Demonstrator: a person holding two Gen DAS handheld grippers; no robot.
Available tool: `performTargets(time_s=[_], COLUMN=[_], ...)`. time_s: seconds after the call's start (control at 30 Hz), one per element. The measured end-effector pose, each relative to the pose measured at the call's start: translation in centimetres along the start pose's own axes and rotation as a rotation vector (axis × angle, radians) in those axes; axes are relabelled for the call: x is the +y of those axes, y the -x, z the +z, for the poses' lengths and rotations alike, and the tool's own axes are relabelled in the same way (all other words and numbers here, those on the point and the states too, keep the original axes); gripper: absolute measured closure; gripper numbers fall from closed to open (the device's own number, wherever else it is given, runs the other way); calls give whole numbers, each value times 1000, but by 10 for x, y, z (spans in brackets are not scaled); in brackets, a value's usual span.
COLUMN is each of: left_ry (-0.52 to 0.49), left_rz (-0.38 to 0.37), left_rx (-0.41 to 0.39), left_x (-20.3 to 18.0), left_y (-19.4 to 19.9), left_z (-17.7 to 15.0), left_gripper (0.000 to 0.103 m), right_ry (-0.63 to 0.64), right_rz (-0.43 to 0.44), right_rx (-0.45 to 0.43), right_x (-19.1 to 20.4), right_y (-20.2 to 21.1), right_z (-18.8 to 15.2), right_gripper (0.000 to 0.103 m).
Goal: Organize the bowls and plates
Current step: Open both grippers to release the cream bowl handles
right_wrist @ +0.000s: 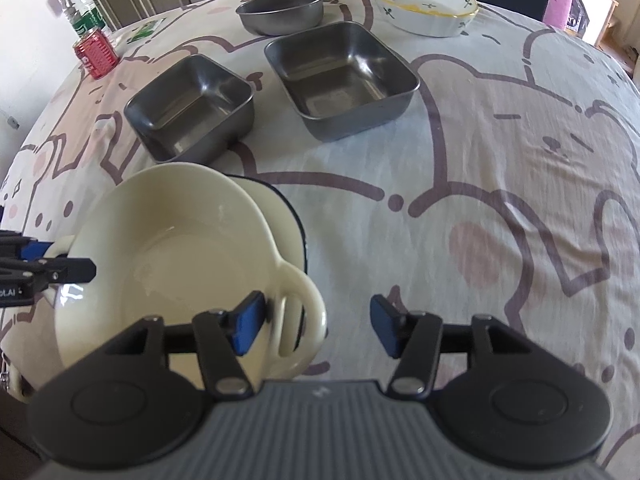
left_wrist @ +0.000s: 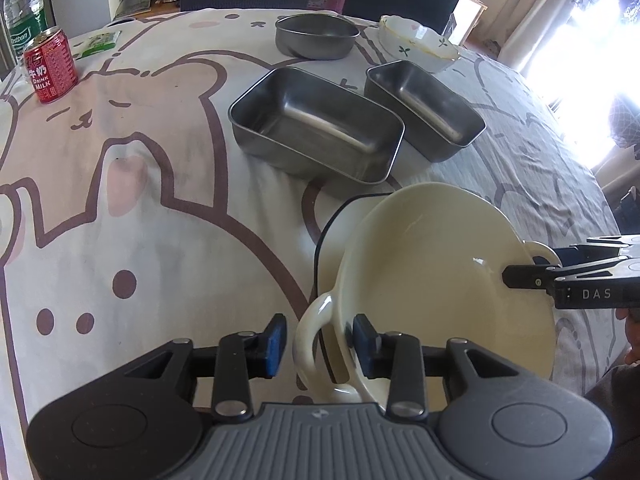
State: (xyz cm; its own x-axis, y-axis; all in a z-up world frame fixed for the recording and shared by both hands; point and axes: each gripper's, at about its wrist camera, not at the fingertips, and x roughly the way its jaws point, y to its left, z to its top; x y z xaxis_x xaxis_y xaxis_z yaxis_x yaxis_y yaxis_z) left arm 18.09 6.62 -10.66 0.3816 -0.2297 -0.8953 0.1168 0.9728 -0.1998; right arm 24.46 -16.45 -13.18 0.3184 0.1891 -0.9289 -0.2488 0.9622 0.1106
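Left wrist view, left to right: red milk can (left_wrist: 50, 65) far left on the bear-print tablecloth (left_wrist: 132, 208), clear bottle (left_wrist: 22, 10) behind it. Centre back a round steel bowl (left_wrist: 316, 36), in front of it a large steel rectangular tray (left_wrist: 316, 124), then a smaller steel tray (left_wrist: 424, 108) just beside it, with a white leaf-pattern dish (left_wrist: 420, 46) behind. Near me a cream two-handled bowl (left_wrist: 436, 280) sits tilted inside another cream dish with a dark rim (left_wrist: 332, 224). My left gripper (left_wrist: 318, 342) straddles the cream bowl's near handle and rim; blue pads are close on either side, and I cannot tell if they press. My right gripper's tip (left_wrist: 532, 280) reaches the bowl's far rim from the right.

Right wrist view: my right gripper (right_wrist: 316, 326) stands wide, jaws apart; left pad sits by the bowl's handle (right_wrist: 300, 316), right pad over bare cloth, nothing gripped.
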Motion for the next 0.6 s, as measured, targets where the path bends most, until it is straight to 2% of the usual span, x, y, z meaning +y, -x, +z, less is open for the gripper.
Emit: performTargets(time_s=[0.13, 0.37, 0.6], left_ry=[0, -17, -30], left_rz=[16, 20, 13], left_rx=[1, -4, -2], left_x=[0, -6, -12], left_y=[0, 2, 4], left_z=[0, 0, -2], left_gripper=[58, 36, 28], right_ry=[-18, -29, -42], right_rz=[1, 6, 5], right_rx=[-2, -19, -32], right_x=[-1, -3, -6], right_y=[0, -1, 1], right_z=[-1, -4, -6], right_gripper=[37, 31, 27])
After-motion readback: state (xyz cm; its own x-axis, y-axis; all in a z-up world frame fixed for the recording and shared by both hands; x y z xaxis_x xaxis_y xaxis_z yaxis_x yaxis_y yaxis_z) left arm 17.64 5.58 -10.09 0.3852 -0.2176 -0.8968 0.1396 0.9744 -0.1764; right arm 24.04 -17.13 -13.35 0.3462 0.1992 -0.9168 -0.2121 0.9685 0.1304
